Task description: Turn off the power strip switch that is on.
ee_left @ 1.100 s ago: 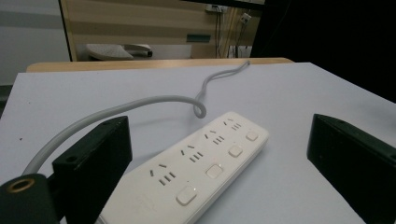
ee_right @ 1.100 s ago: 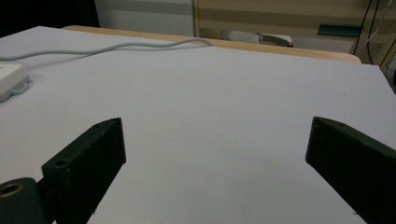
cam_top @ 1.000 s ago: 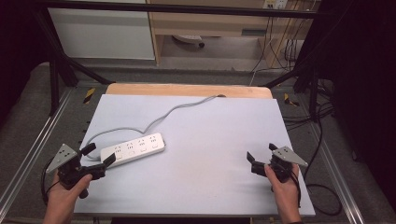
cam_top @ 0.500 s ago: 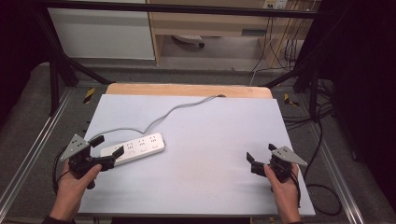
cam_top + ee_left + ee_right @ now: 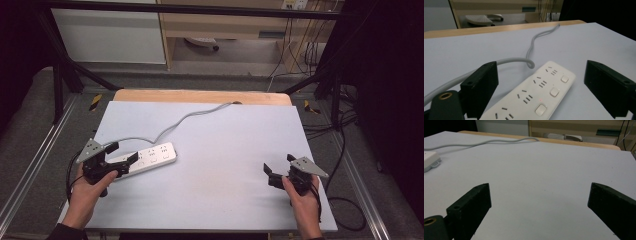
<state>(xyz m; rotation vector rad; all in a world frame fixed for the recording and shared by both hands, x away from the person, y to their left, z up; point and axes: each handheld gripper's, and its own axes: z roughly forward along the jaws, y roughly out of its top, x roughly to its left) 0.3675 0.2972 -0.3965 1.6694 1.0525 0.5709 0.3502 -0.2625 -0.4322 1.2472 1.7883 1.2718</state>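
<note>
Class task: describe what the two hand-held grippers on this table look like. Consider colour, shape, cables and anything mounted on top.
Both the left gripper and the right gripper are black, with two blocky, flat-faced fingers. Each carries a grey three-cornered plate with small dark dots on top. A black cable trails from each. A dark sleeve edge shows at the left forearm.
</note>
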